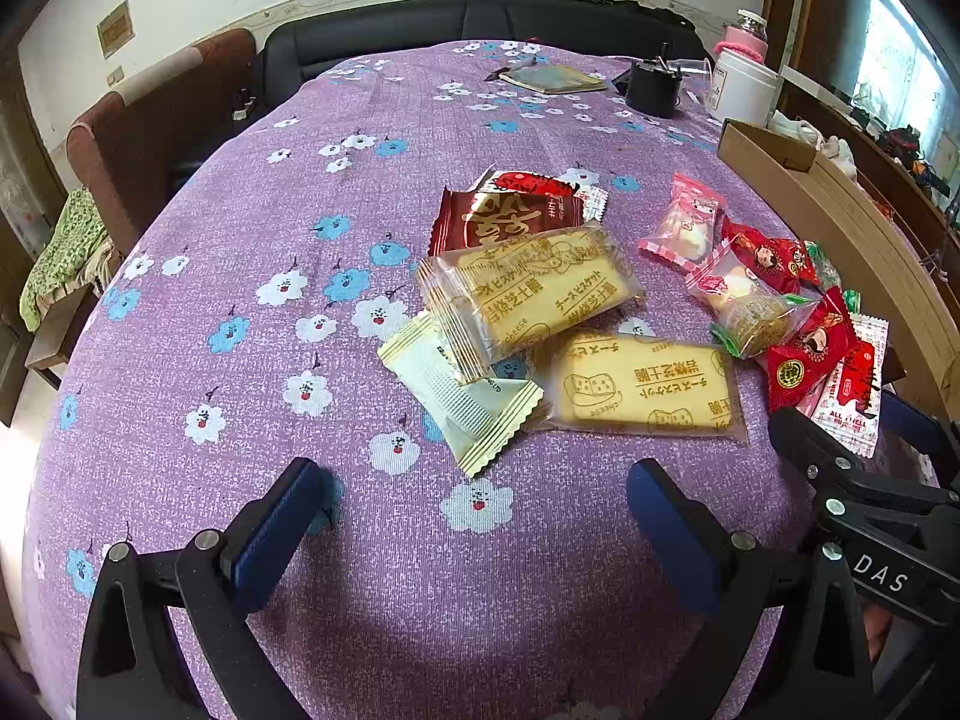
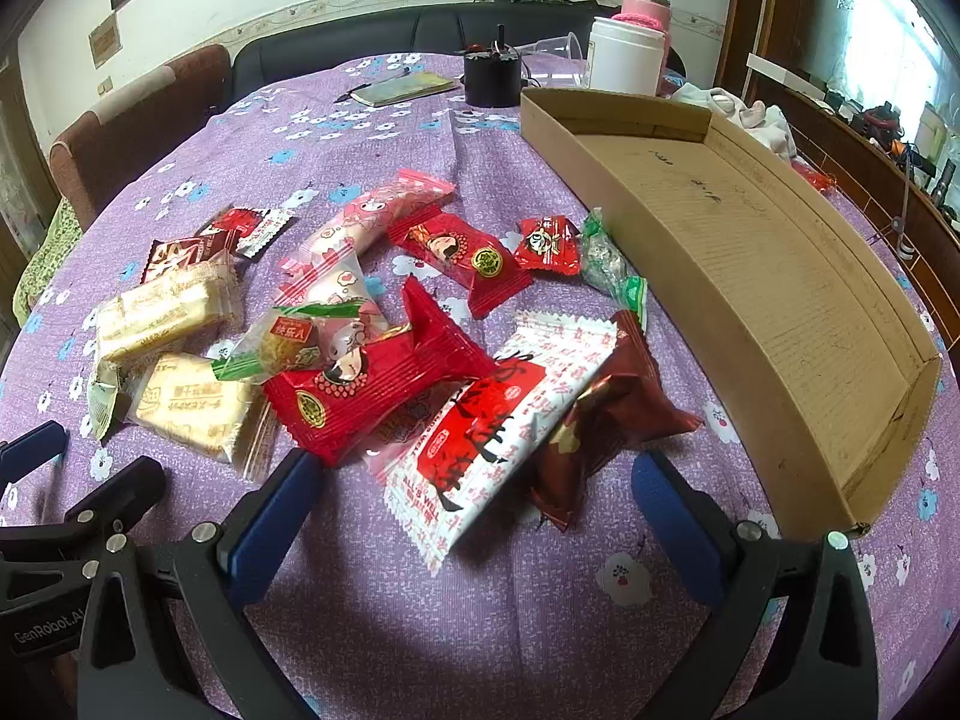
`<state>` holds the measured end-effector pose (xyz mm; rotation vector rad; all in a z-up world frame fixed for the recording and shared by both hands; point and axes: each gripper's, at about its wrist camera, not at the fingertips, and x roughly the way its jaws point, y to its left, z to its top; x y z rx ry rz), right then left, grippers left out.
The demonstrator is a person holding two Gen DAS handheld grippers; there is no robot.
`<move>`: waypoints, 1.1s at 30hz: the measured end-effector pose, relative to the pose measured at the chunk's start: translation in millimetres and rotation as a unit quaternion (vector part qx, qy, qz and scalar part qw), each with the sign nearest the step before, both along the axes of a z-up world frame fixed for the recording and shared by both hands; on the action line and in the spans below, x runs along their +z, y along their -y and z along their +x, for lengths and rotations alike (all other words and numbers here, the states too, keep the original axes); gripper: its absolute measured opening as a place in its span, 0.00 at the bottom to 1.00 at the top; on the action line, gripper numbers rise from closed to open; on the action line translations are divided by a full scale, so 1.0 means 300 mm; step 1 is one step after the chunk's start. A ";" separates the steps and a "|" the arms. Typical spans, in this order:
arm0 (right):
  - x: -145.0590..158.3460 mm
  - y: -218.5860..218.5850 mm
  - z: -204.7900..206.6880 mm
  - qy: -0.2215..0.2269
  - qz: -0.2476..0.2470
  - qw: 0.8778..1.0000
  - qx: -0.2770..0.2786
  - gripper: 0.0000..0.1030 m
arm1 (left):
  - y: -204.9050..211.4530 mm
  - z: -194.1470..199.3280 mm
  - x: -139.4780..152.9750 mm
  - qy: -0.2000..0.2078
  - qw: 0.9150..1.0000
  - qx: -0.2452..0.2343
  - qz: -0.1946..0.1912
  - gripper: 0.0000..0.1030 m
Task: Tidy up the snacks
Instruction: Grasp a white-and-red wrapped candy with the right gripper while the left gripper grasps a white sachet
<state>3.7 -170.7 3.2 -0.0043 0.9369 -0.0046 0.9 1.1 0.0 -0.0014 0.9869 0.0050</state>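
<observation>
The snacks lie in a loose heap on the bench (image 2: 390,630), which is covered by a purple flowered cloth. In the right wrist view, a white-and-red packet (image 2: 486,438) lies at the near edge of the heap, between the spread fingers of the right tool (image 2: 474,504), overlapping a dark red packet (image 2: 624,408) at its 3 o'clock. A bright red packet (image 2: 372,384) touches it at 9 o'clock. Farther out at 10 o'clock are two yellow biscuit packs (image 2: 162,312), and at 12 o'clock a pink packet (image 2: 372,222) and small red sweets (image 2: 549,243). An open cardboard box (image 2: 780,276) stands at 2 o'clock, just beside the heap, with no snack inside.

In the left wrist view, the left tool (image 1: 474,510) hangs over bare cloth with its fingers apart, holding nothing. The biscuit packs (image 1: 528,294) lie at its 12 o'clock, a pale green packet (image 1: 462,396) touching them. At the far end of the bench stand a black pot (image 1: 654,87), a white jar (image 1: 744,87) and a notebook (image 1: 555,79).
</observation>
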 end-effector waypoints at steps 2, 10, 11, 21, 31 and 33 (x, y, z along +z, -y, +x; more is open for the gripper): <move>0.000 -0.002 -0.001 -0.001 0.000 1.000 0.003 1.00 | 0.000 0.000 0.000 0.000 1.000 0.000 0.000 0.99; 0.075 0.045 -0.089 0.009 0.044 0.992 0.118 0.99 | -0.010 -0.005 0.008 0.004 1.000 -0.005 -0.004 0.99; 0.100 0.055 -0.102 0.013 0.053 0.989 0.139 0.99 | -0.014 -0.017 0.007 0.007 1.000 -0.002 -0.003 0.99; 0.177 0.126 -0.061 -0.004 0.116 0.978 0.174 0.60 | -0.074 -0.114 0.105 0.097 0.995 0.020 -0.027 0.92; 0.081 0.150 0.025 -0.057 0.174 0.977 0.112 0.45 | -0.086 -0.093 0.094 0.076 0.996 0.015 -0.045 0.78; 0.070 0.140 0.050 -0.059 0.161 0.980 0.103 0.43 | -0.083 -0.095 0.096 0.078 0.996 0.014 -0.043 0.78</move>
